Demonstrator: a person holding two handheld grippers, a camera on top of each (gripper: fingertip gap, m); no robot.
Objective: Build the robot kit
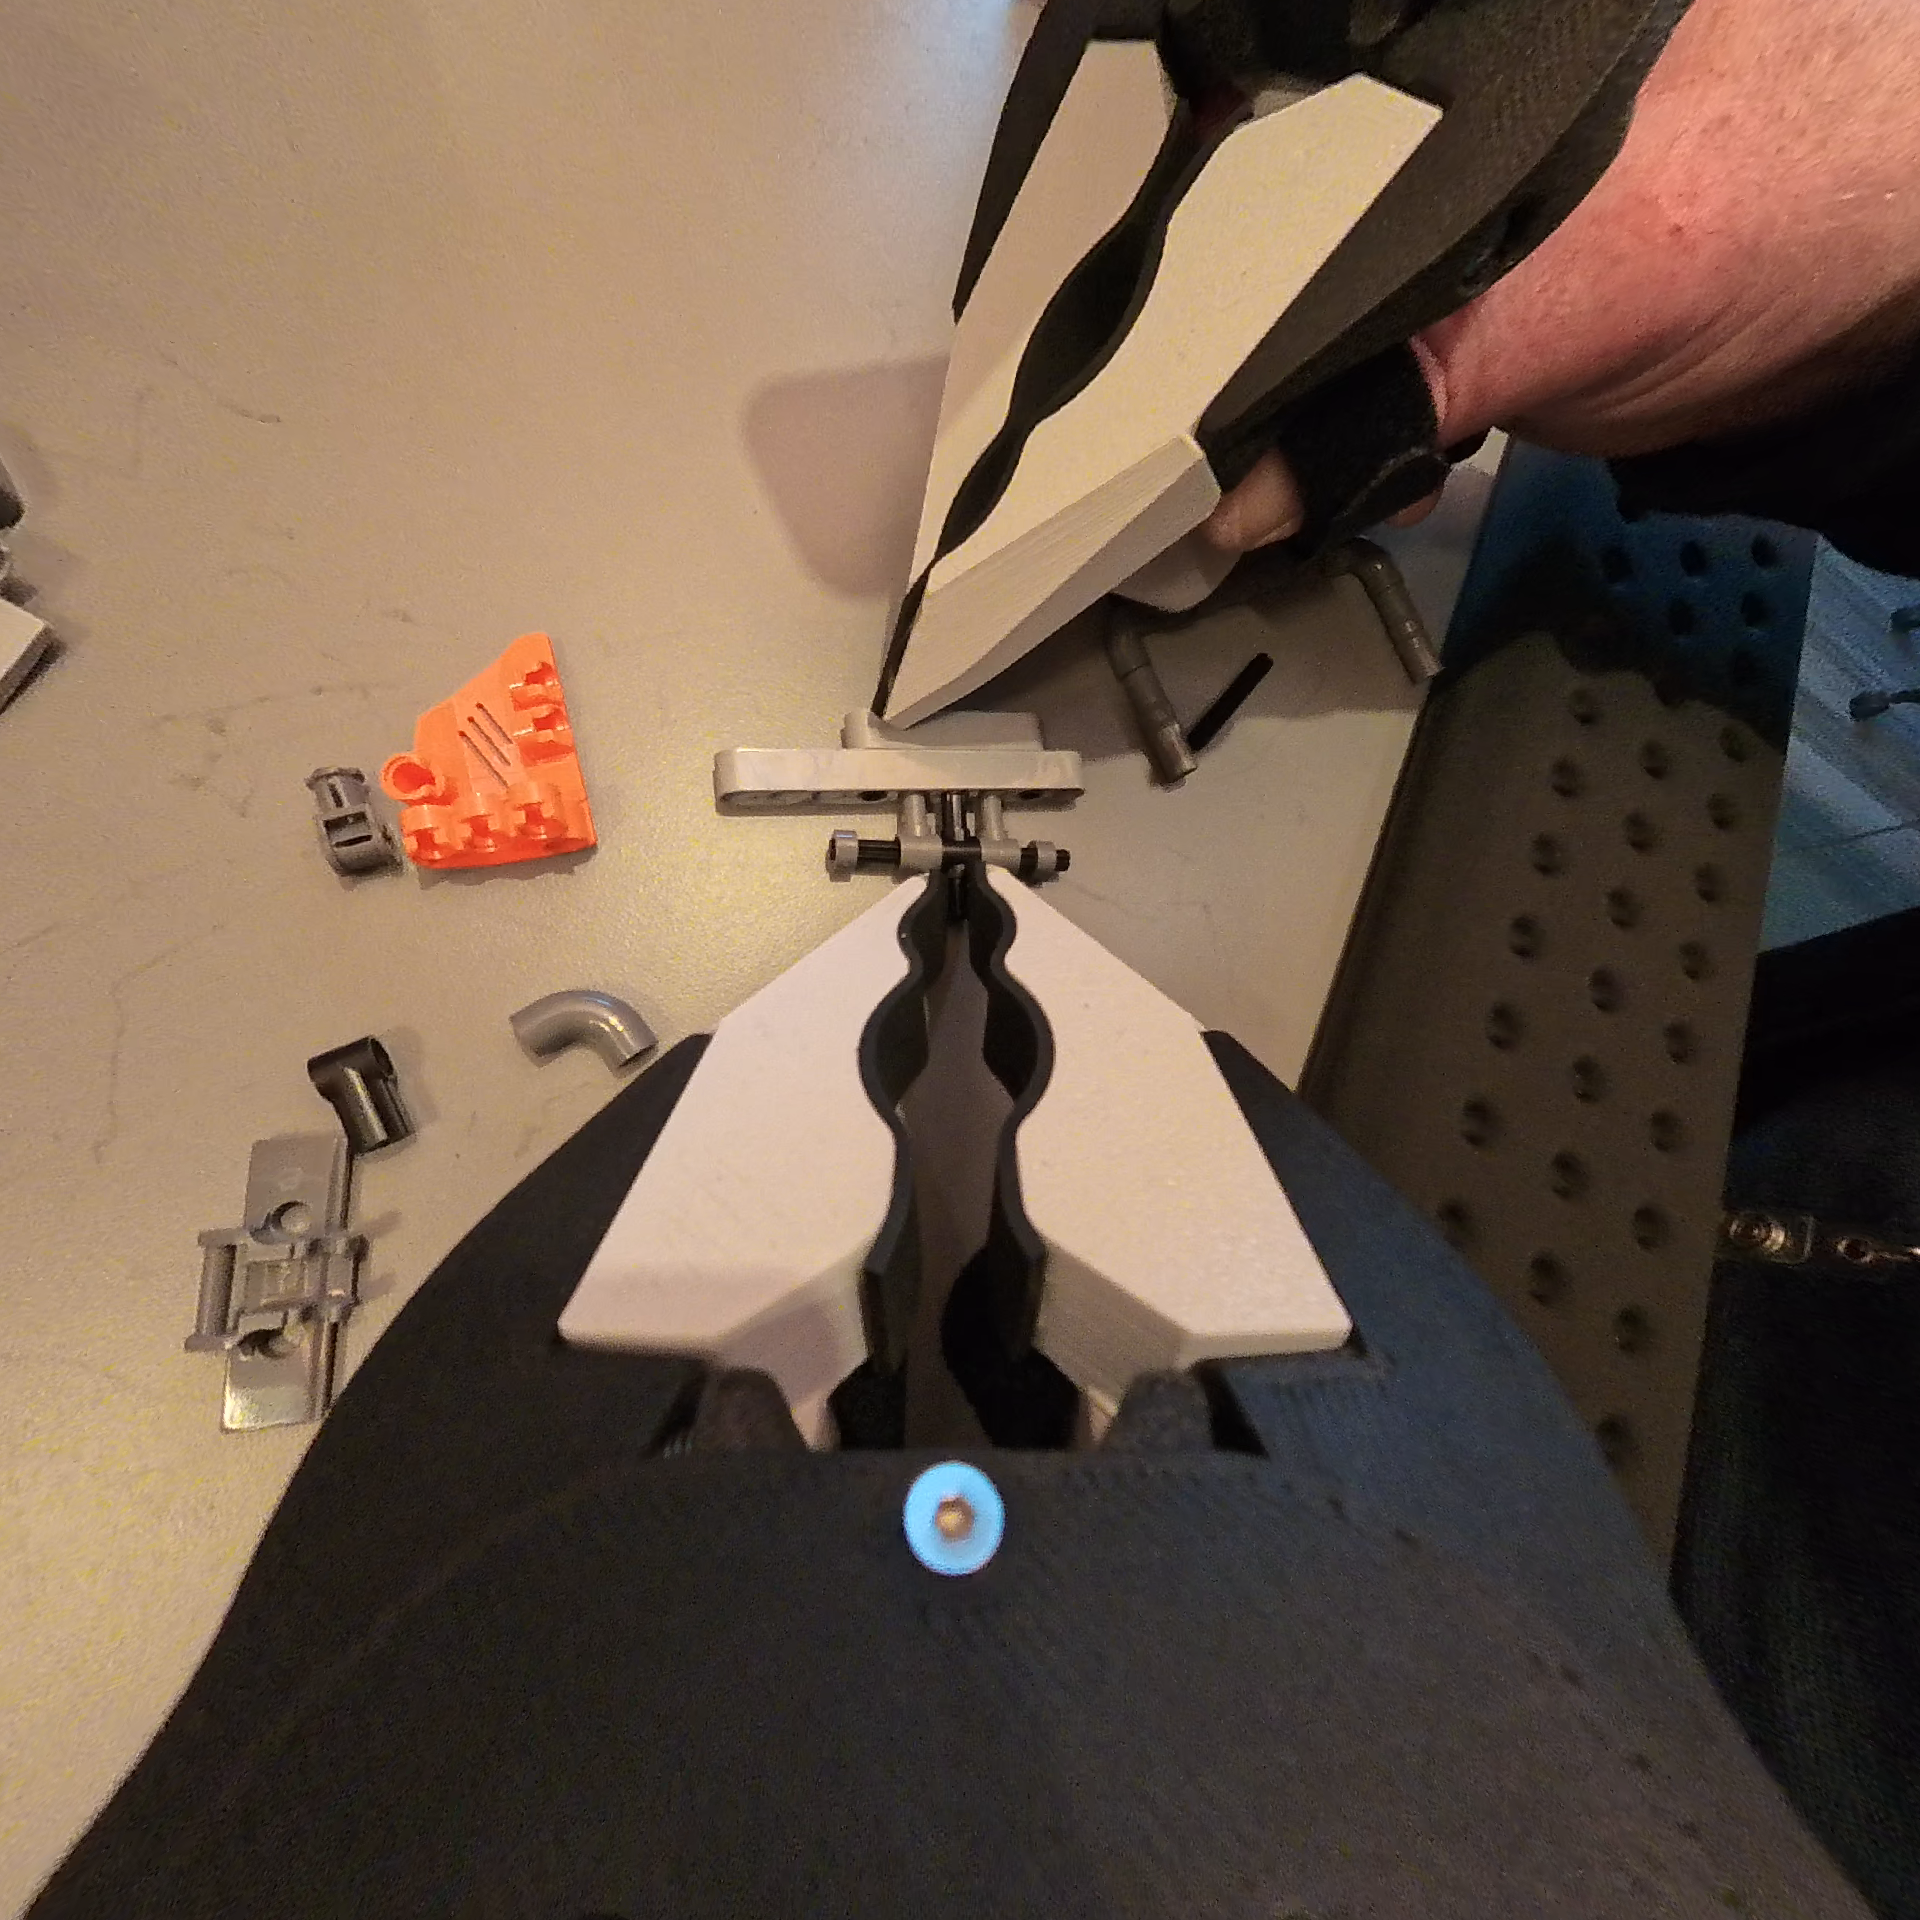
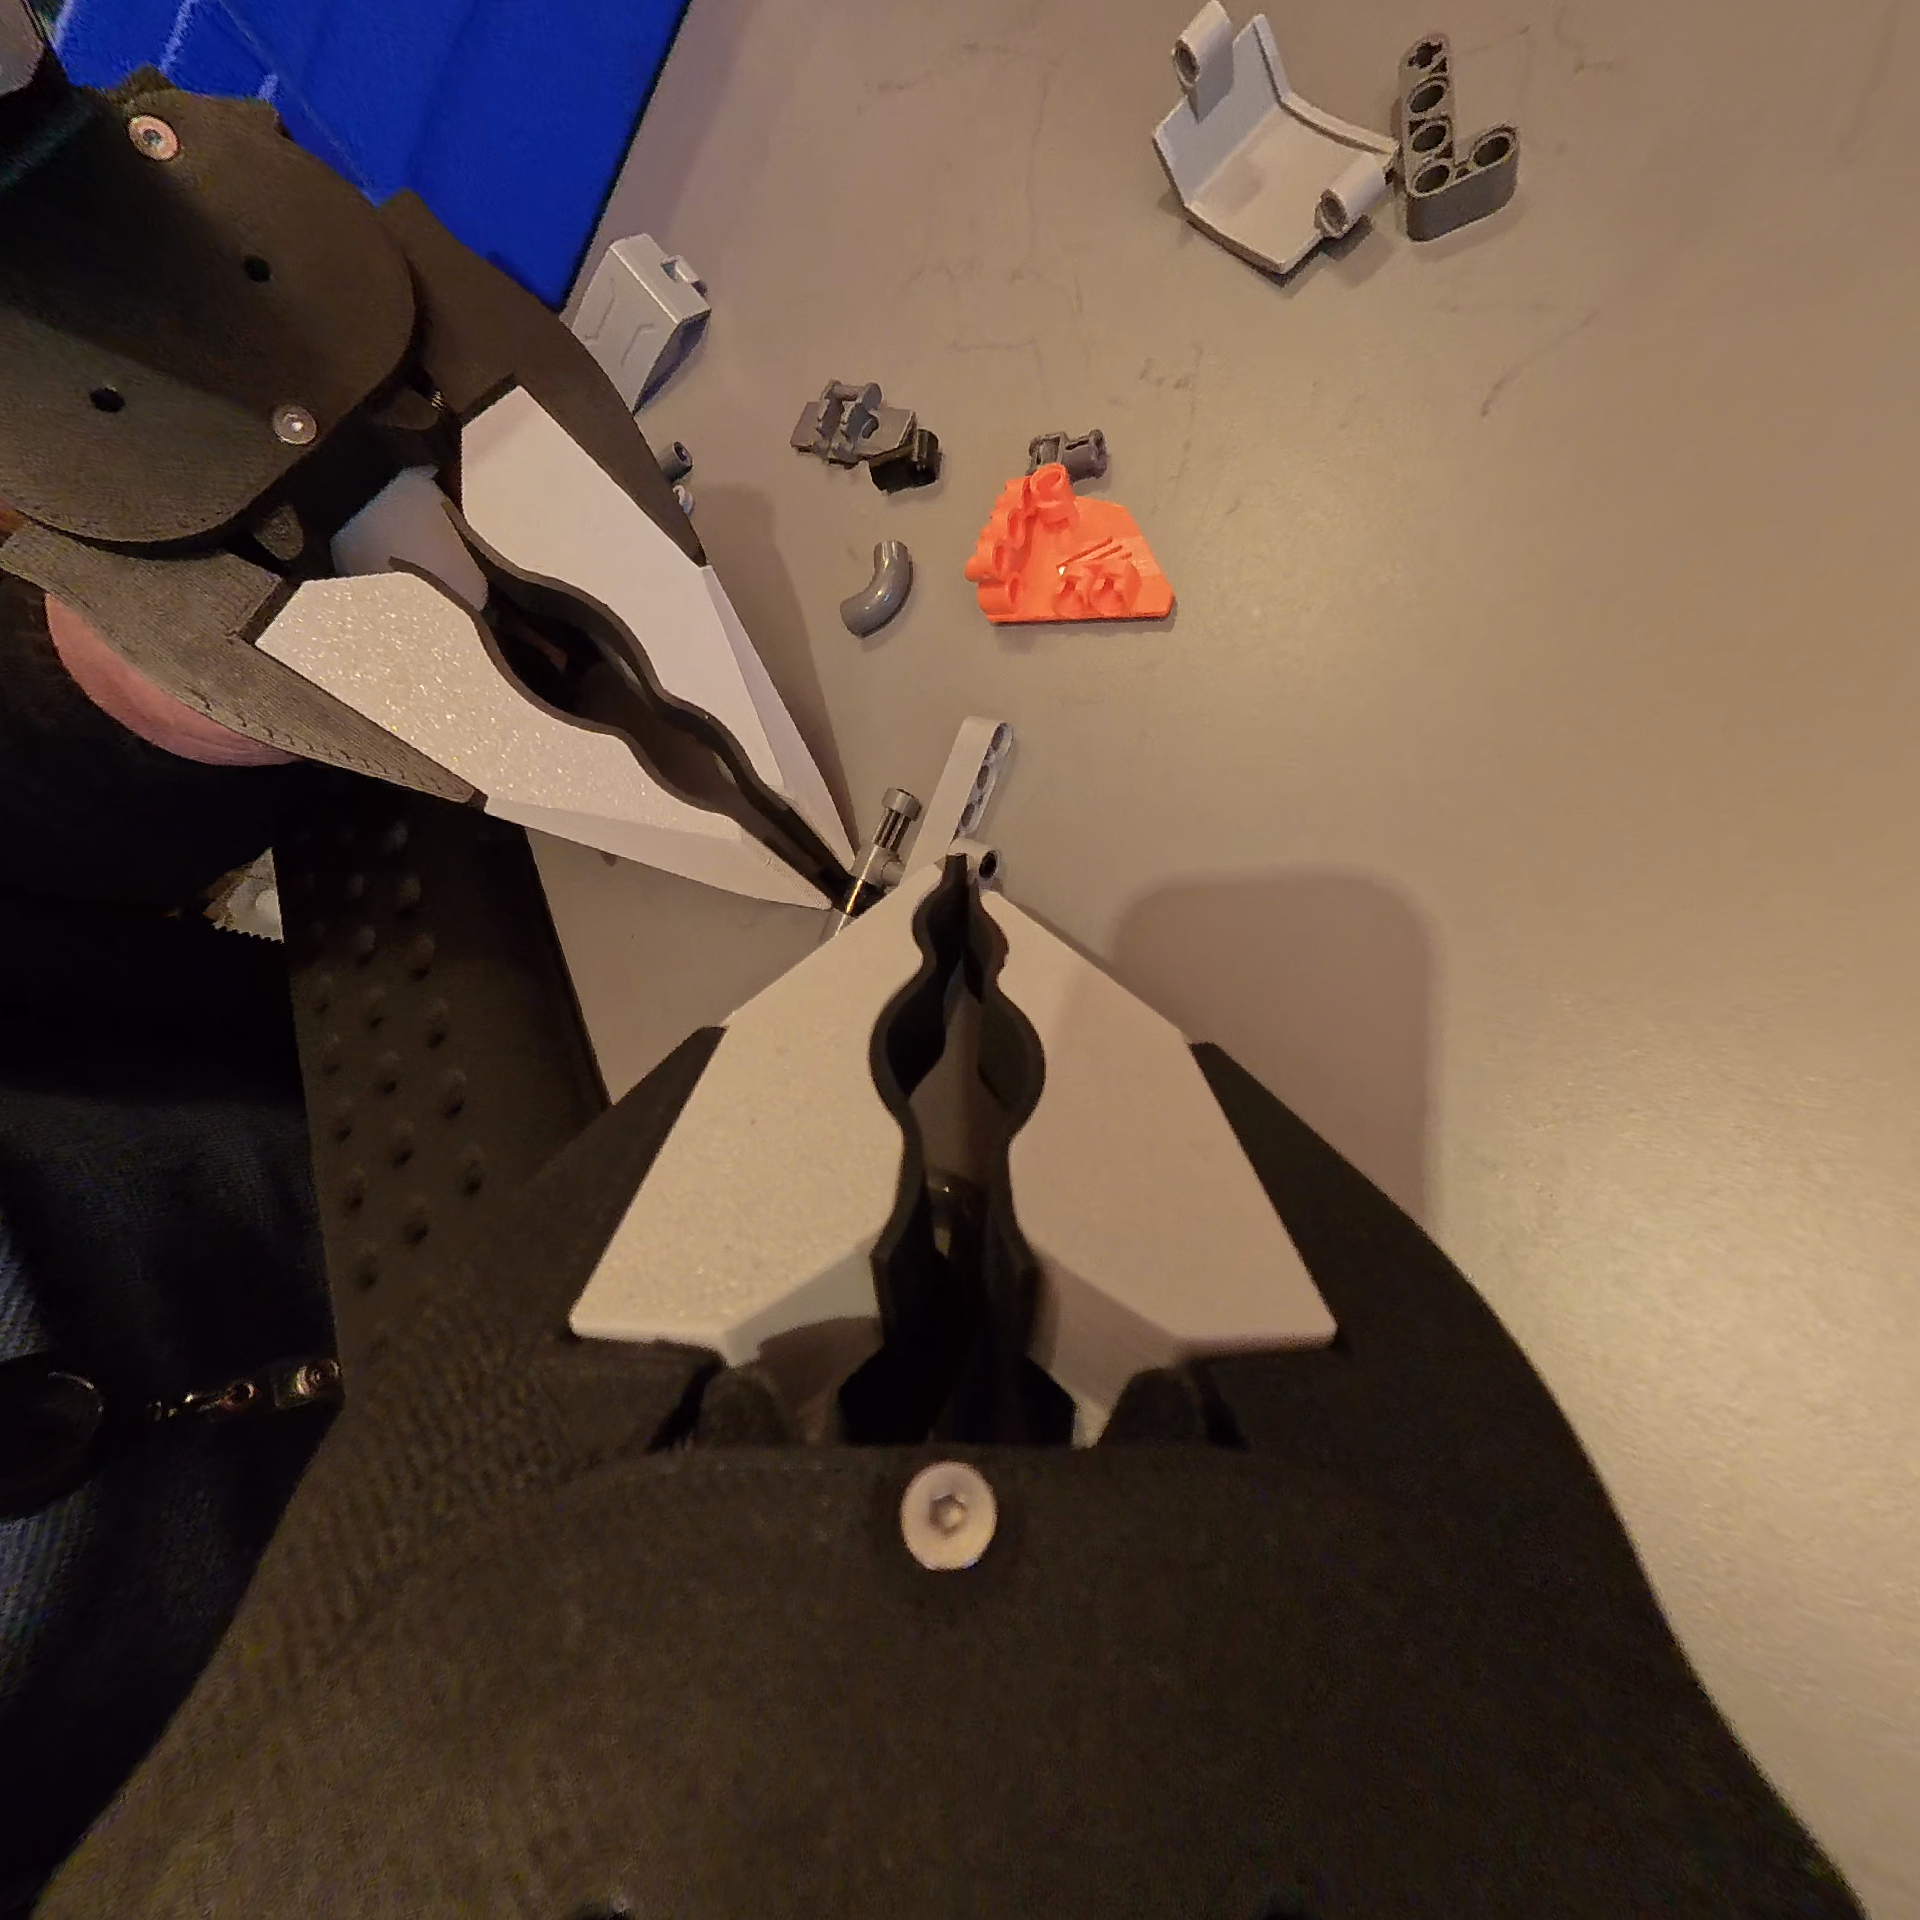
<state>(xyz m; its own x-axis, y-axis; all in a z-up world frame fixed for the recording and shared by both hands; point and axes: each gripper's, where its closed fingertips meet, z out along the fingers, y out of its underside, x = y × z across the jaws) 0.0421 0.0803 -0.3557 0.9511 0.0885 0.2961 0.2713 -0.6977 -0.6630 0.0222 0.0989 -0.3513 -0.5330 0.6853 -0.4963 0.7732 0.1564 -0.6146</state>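
at table centre, both grippers (image 1: 956, 883) (image 2: 961, 868) pinch one grey assembly (image 1: 899, 774).

The left gripper (image 1: 954, 894) pinches a black axle (image 1: 951, 854) under a grey beam (image 1: 899, 779), which the right gripper (image 1: 883, 717) clamps.

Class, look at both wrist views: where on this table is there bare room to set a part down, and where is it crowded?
Free: the table right of the orange piece and below the grey hinged panel. Crowded: around the grey beam assembly where both grippers meet, and the small parts near the grey elbow.
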